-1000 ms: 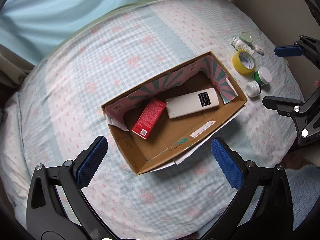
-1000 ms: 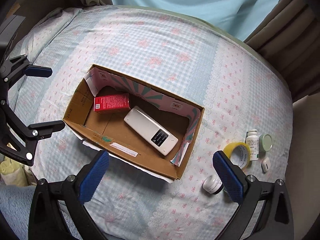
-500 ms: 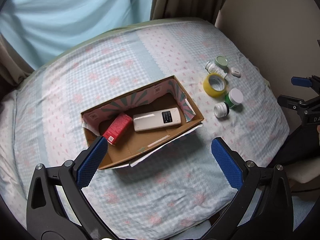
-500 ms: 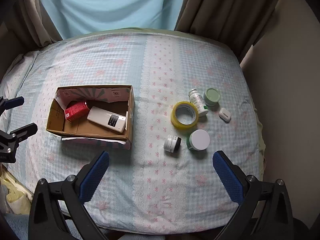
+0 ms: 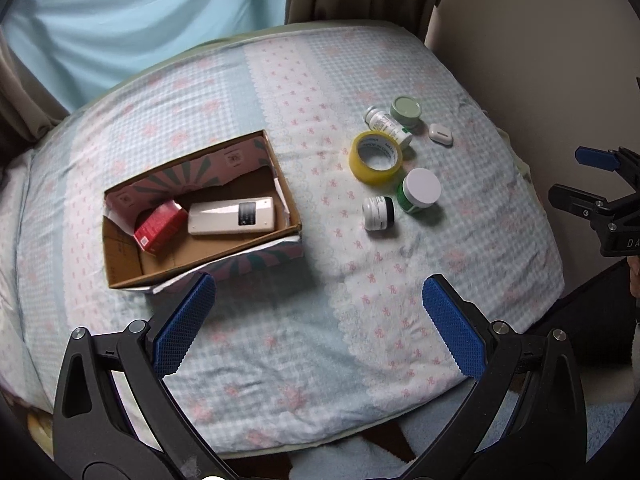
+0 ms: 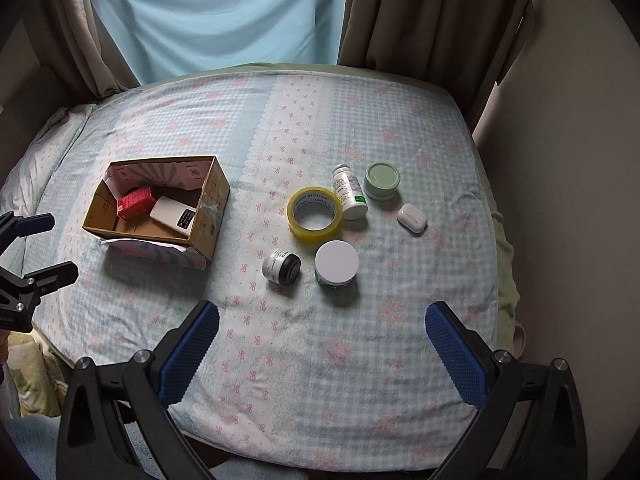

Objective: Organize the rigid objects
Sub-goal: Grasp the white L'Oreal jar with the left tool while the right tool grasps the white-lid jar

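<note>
Two items lie inside the cardboard box, the landmark here: one red carton toward its left end and one white remote to the carton's right, touching it. Six loose items sit in a cluster well to the right of the box on the checked bedspread: nearest the box, one small black-and-white jar on its side; one roll of yellow tape; one green jar with a white lid; one white pill bottle lying down and touching the tape; one pale green lidded tin; and, farthest from the box, one white earbud case.

Both claws are spread wide and hold nothing. The left gripper hangs over the bedspread in front of the box; the right gripper hangs in front of the cluster.

From the left wrist, the box's patterned front flap, the remote's full length and the right gripper at the far right edge show. From the right wrist, the box's plain right wall hides part of the remote, the left gripper appears beyond the box's left side, and two brown curtains frame a light blue one.

"MADE IN CHINA" reads on the tape's inner core. Labels on the bottle, jar and carton are too small to read.
</note>
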Tool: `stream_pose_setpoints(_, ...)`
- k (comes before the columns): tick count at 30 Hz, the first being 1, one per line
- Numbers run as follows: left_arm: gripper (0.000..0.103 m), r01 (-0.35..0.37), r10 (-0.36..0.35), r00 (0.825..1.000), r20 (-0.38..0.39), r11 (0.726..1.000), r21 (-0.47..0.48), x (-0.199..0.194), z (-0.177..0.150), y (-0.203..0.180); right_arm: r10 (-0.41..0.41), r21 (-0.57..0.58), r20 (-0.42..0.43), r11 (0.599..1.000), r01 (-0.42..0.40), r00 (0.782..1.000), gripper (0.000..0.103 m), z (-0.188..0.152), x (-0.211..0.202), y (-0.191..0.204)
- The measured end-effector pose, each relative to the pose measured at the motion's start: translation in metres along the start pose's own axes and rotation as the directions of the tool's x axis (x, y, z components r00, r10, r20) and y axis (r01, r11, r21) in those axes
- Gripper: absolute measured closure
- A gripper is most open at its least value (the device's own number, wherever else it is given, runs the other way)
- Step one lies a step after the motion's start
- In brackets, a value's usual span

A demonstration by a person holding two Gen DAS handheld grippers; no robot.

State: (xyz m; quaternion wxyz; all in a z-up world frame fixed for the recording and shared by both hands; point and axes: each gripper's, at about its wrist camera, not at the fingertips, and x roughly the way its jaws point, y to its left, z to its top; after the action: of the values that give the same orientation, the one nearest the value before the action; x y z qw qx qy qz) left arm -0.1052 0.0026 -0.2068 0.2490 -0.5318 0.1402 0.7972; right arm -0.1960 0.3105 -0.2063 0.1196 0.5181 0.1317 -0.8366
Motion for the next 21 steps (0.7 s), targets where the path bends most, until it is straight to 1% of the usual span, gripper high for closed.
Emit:
stream_pose_setpoints(3,0.0,-0.011,0.011,1.0,-0.014,1.0,-0.022,0.014,0.0,-0.027,0.036,-0.032,-0.001,0.999,-0.036,0.999,0.0,-0.004,0.008,-0.017)
stream_pose_setpoints(6,0.0,-0.018,0.016,0.999,-0.03,0.998,-0.059,0.031,-0.002,-0.048,0.069,-0.088,-0.005,0.994,-0.069,0.998,0.0,-0.004,0.02,-0.028)
stream_pose_setpoints(11,0.0,-0.032,0.025,0.999,-0.048,0.99,-0.137,0.071,-0.004,-0.066,0.123,-0.178,0.016,0.977,-0.118,0.992,0.0,-0.007,0.058,-0.04)
stream_pose_setpoints(17,0.0,-0.047,0.037,0.998,-0.051,0.978,-0.204,0.142,0.0,-0.075,0.149,-0.178,0.037,0.974,-0.14,0.988,0.0,-0.015,0.119,-0.051)
stream_pose_setpoints(21,0.0,-0.05,0.046,0.999,-0.023,0.973,-0.227,0.19,0.004,-0.079,0.167,-0.16,0.031,0.974,-0.16,0.986,0.0,-0.018,0.162,-0.052)
